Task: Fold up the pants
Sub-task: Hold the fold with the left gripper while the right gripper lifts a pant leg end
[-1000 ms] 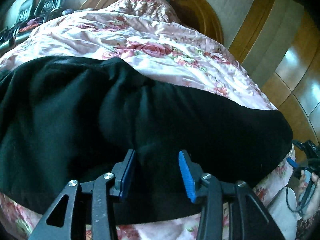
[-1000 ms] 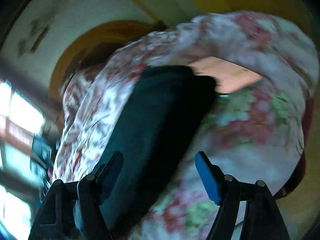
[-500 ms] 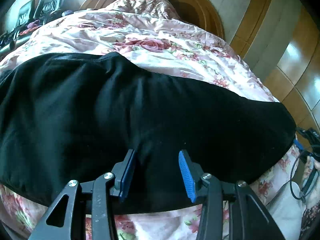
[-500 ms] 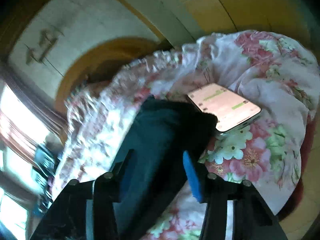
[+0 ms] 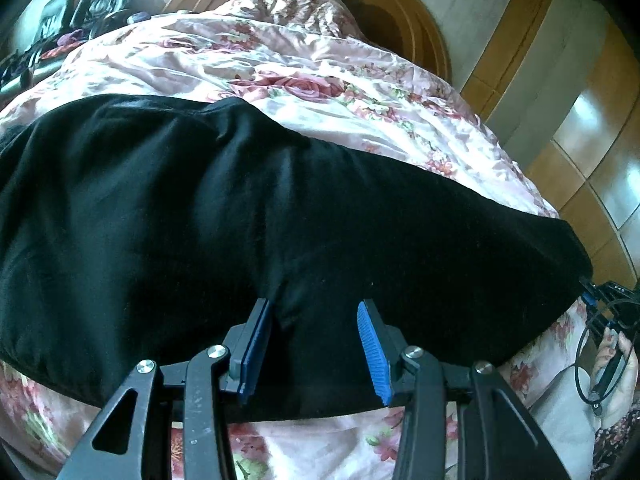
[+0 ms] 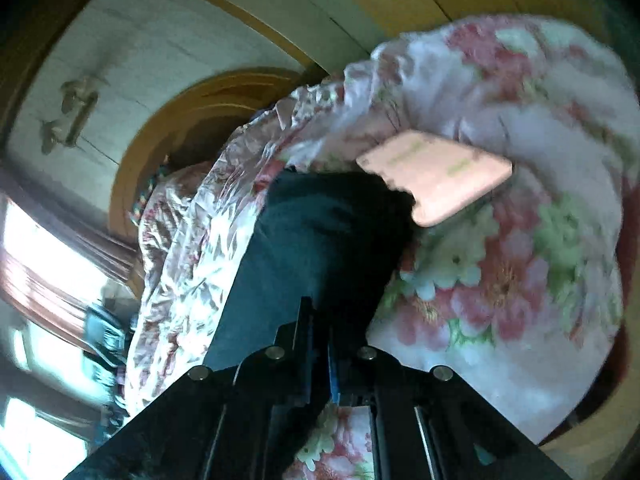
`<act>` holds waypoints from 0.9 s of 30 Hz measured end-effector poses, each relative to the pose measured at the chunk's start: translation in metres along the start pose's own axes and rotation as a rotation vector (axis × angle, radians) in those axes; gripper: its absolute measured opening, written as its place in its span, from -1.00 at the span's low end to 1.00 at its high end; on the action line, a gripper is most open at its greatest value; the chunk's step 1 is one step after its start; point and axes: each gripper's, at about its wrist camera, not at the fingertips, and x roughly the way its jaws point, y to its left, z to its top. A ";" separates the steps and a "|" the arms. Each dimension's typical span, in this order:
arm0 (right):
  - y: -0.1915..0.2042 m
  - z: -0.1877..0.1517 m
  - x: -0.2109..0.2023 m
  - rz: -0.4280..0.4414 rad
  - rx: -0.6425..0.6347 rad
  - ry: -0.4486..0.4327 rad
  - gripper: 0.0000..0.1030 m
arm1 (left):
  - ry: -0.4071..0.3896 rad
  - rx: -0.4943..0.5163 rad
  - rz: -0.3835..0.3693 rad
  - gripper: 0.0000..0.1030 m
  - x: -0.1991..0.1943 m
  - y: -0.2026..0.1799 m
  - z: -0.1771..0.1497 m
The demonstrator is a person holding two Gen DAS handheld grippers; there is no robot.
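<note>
Black pants (image 5: 280,220) pinched in right claw (image 6: 318,344).

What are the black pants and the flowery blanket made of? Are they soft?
The black pants look like soft, matte knit cloth, perhaps cotton: no shine, gentle folds. The flowery blanket looks silky, maybe satin or polyester: its crinkles catch the light and gleam. Both seem soft, but touch would tell for sure.

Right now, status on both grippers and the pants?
Left gripper open over black pants. Right gripper shut on pants. Phone lying at the pants' far end.
</note>
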 end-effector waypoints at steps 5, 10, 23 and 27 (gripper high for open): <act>0.003 0.001 -0.028 -0.033 -0.033 -0.112 0.53 | -0.006 -0.007 0.001 -0.13 -0.001 0.000 -0.002; -0.006 0.007 -0.001 0.031 -0.008 -0.006 0.19 | -0.004 -0.007 -0.014 -0.13 -0.001 0.000 -0.002; 0.033 0.000 0.019 -0.137 -0.304 -0.073 -0.06 | -0.014 0.048 0.021 -0.13 0.001 -0.008 0.006; 0.038 0.000 0.020 -0.128 -0.332 -0.050 -0.42 | -0.008 0.035 0.017 -0.13 0.002 -0.007 0.007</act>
